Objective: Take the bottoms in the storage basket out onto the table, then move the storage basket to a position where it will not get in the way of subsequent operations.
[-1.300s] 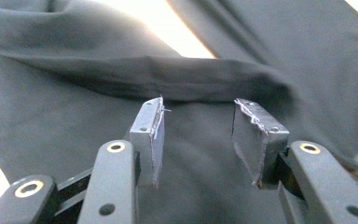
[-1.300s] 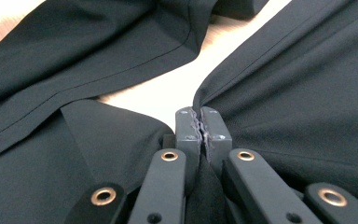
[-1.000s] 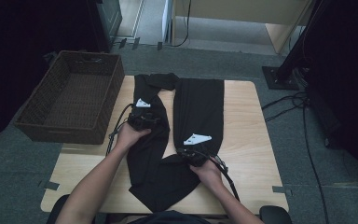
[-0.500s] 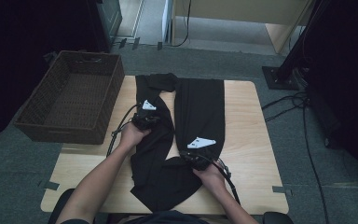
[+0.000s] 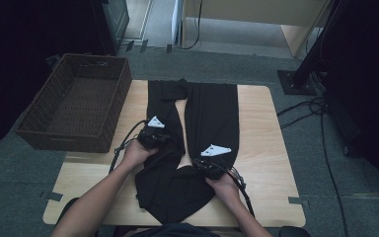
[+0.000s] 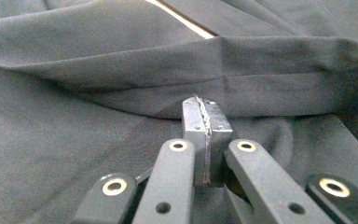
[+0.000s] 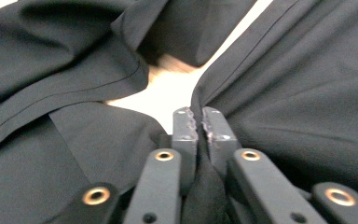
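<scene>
Black trousers (image 5: 212, 113) lie on the wooden table (image 5: 261, 128), waist toward the person and legs pointing away. My left gripper (image 5: 156, 130) rests on the left leg. In the left gripper view its jaws (image 6: 205, 123) are pressed together, and folds of dark cloth (image 6: 98, 56) run to their tips. My right gripper (image 5: 212, 157) sits at the inner edge of the right leg, near the crotch. Its jaws (image 7: 199, 123) have just been opening; a narrow gap shows at the tips, with black cloth (image 7: 307, 93) still between them lower down.
A dark woven basket (image 5: 74, 106) stands off the table's left side, empty. Bare wood (image 7: 168, 91) shows between the two legs and along the right edge. Cables trail from both grippers toward the person. Dark stands and cables lie on the floor at right.
My left gripper has slid a little toward the person, and the left leg's cloth has shifted and bunched with it. The right gripper has stayed almost where it was.
</scene>
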`<action>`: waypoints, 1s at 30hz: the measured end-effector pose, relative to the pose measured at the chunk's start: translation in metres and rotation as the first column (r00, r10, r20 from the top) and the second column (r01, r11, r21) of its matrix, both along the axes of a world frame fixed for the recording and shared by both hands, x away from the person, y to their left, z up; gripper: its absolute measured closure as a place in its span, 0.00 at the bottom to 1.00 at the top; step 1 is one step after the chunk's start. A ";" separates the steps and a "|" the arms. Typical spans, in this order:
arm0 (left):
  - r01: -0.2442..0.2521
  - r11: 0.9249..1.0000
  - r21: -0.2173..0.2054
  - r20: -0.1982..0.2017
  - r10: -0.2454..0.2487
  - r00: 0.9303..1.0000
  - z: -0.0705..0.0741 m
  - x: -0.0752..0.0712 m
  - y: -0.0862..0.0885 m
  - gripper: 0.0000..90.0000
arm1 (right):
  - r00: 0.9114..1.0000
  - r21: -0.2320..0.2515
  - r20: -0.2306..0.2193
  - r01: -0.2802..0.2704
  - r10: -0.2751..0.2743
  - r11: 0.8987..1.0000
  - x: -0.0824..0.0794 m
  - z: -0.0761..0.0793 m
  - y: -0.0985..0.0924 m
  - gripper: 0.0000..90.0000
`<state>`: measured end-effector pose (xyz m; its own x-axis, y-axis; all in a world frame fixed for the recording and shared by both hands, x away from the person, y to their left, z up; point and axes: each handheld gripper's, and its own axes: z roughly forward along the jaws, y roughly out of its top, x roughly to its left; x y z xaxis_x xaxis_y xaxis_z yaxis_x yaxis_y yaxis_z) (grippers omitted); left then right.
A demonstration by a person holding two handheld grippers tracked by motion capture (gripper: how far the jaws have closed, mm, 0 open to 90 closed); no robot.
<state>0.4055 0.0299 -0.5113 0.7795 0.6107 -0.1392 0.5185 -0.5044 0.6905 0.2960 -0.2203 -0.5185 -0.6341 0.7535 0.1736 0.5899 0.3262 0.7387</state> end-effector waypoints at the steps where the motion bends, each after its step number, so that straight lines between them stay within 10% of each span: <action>1: -0.004 1.000 -0.004 -0.002 0.004 1.000 0.000 -0.001 0.001 1.00 | 1.000 0.009 -0.003 0.001 -0.001 1.000 0.001 0.000 0.000 0.81; 30: -0.021 0.999 -0.032 -0.008 0.021 1.000 -0.002 -0.009 0.006 1.00 | 0.995 -0.003 0.078 0.069 -0.069 0.998 0.031 0.007 -0.009 0.61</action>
<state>0.3961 0.0356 -0.5136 0.7656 0.6218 -0.1648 0.5338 -0.4710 0.7023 0.3272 -0.2297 -0.5110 -0.5918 0.7969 0.1214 0.5523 0.2911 0.7812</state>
